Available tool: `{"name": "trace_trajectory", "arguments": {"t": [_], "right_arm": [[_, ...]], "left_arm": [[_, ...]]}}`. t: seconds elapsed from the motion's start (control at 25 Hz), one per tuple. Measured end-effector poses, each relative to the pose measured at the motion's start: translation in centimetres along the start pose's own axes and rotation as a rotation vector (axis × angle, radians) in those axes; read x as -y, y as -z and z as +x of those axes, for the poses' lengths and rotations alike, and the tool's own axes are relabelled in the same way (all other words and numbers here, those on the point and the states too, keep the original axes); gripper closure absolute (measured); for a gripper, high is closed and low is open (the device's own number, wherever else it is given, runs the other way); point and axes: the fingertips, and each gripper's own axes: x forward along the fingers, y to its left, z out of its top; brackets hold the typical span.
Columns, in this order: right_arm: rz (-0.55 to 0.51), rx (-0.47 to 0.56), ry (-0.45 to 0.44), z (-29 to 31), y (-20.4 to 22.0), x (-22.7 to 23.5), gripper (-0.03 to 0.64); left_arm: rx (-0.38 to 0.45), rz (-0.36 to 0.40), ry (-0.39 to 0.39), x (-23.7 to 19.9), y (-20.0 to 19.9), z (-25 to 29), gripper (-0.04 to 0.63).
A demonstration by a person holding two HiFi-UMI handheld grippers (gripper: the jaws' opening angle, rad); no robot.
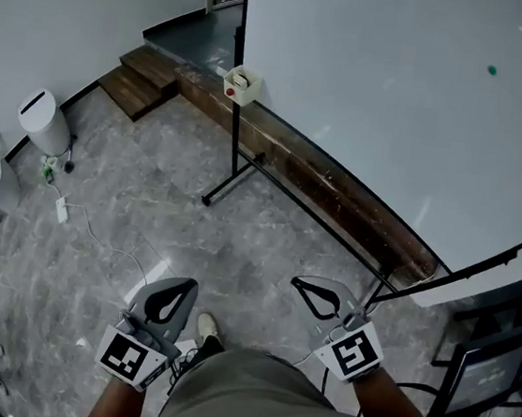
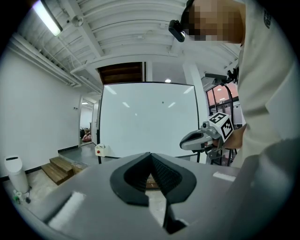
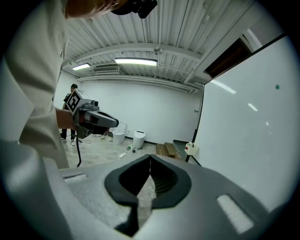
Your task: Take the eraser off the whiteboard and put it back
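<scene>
A big whiteboard (image 1: 378, 104) on a black stand fills the upper right of the head view. A small white box with a red spot (image 1: 241, 84) hangs at its left edge; I cannot tell whether this is the eraser. A small green dot (image 1: 491, 70) sticks high on the board. My left gripper (image 1: 185, 285) and right gripper (image 1: 301, 283) are both shut and empty, held low in front of me, well short of the board. The left gripper view shows the board (image 2: 147, 119), the box (image 2: 100, 149) and the right gripper (image 2: 206, 136). The right gripper view shows the board (image 3: 248, 126) and the box (image 3: 190, 149).
A long wooden beam (image 1: 312, 176) lies on the floor under the board, with wooden steps (image 1: 145, 80) at its far end. White bins (image 1: 45, 122) and loose cables (image 1: 80, 218) are on the left. A screen on a stand (image 1: 486, 372) is at my right.
</scene>
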Motion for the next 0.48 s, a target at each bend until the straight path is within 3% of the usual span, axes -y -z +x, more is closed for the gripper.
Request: {"name": "trace_trajectory", "arguments": {"t": [0.48], "right_arm": [[-0.006,0.017,-0.037,-8.6,3.4,-1.6,0.614]], "left_arm": [[-0.056,0.01,-0.008,10.6,1.6,-0.9,0.591]]}}
